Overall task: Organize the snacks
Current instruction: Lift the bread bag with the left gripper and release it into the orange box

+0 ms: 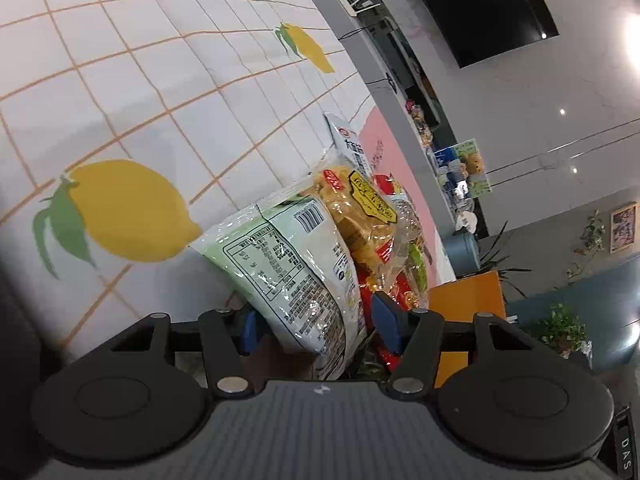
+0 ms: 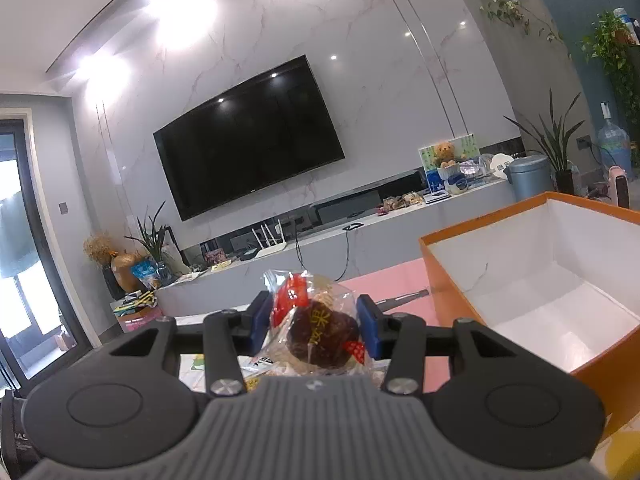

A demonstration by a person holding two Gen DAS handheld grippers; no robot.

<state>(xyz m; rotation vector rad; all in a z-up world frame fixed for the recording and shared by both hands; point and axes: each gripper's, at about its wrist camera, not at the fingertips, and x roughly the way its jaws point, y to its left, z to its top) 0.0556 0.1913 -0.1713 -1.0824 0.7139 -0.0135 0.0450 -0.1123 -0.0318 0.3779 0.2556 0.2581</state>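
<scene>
My right gripper point(image 2: 316, 322) is closed on a clear-wrapped snack point(image 2: 318, 330), a dark round cake with a red label, its blue pads point(image 2: 366, 326) pressing the wrapper from both sides and the packet's crimped top sticking up above them. Taking the orange box point(image 2: 430, 264) as my mark: it stands open to the right of that snack and close by, its white inside showing, and it sits on the pink part of the tablecloth point(image 2: 384, 280). Behind the box a long low cabinet point(image 2: 320, 248) runs along the marbled wall under a dark television point(image 2: 248, 140), with a grey bin point(image 2: 530, 178) just beyond the box's far corner. My left gripper point(image 1: 312, 326) has its blue pads point(image 1: 386, 320) set around the lower end of a pale green bag point(image 1: 288, 256), but whether they actually pinch it I cannot tell. That bag leans against a yellow snack packet point(image 1: 356, 220) and red wrappers point(image 1: 384, 292), with a white bag point(image 1: 348, 148) behind; this heap lies on the lemon-print cloth point(image 1: 160, 120), and the orange box point(image 1: 468, 294) shows just beyond it.
</scene>
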